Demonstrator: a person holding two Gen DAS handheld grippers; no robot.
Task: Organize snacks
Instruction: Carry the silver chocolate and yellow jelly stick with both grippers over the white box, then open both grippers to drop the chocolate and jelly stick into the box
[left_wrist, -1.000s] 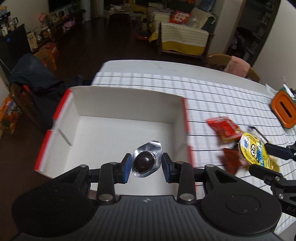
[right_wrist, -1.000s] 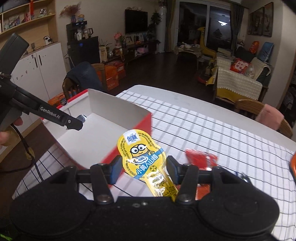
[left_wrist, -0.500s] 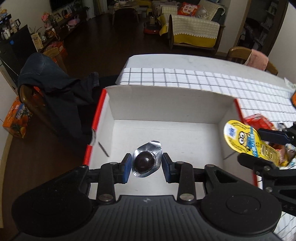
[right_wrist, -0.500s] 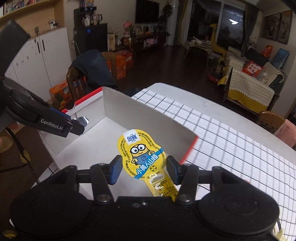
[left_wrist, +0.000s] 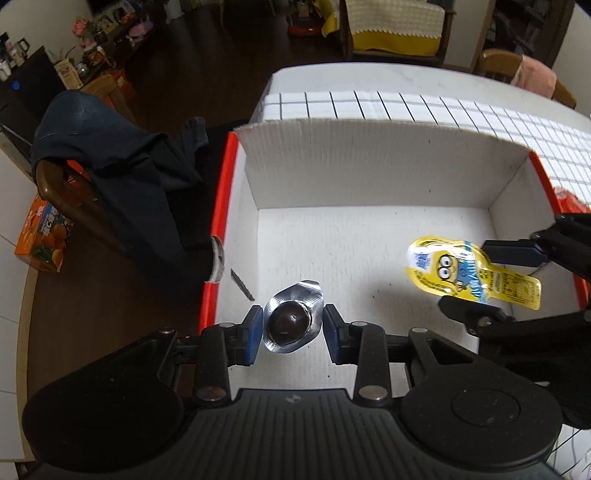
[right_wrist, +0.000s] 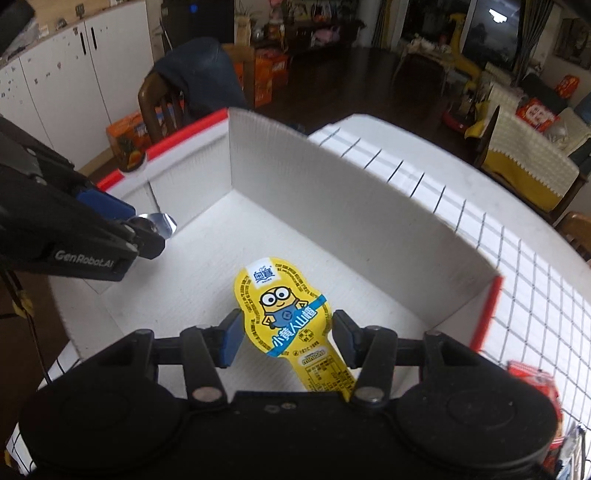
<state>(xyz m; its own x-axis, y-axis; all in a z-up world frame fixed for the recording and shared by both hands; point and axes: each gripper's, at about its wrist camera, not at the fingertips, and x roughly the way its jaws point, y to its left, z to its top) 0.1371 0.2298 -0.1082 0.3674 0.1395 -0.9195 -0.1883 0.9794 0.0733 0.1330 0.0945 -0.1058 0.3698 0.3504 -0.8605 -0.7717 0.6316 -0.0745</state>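
Observation:
My left gripper (left_wrist: 293, 326) is shut on a silver foil snack cup (left_wrist: 291, 320) with a dark round centre, held over the floor of the white box with red edges (left_wrist: 369, 162). The right gripper (right_wrist: 288, 334) is shut on a yellow cartoon snack pack (right_wrist: 282, 306), also hanging inside the box. In the left wrist view the yellow pack (left_wrist: 465, 275) and the right gripper's fingers (left_wrist: 513, 253) show at the right side of the box. In the right wrist view the left gripper (right_wrist: 147, 232) shows at the left with the foil cup's rim (right_wrist: 162, 223) sticking out.
The box (right_wrist: 332, 206) stands at the corner of a table with a white grid-lined cloth (right_wrist: 535, 280). Red snack packets (right_wrist: 532, 380) lie on the cloth right of the box. A chair draped with dark clothing (left_wrist: 118, 173) and an orange carton (left_wrist: 44, 236) stand beside the table.
Both grippers moved from above the table to over and down into the box, still holding their snacks. The box fills more of both views now.

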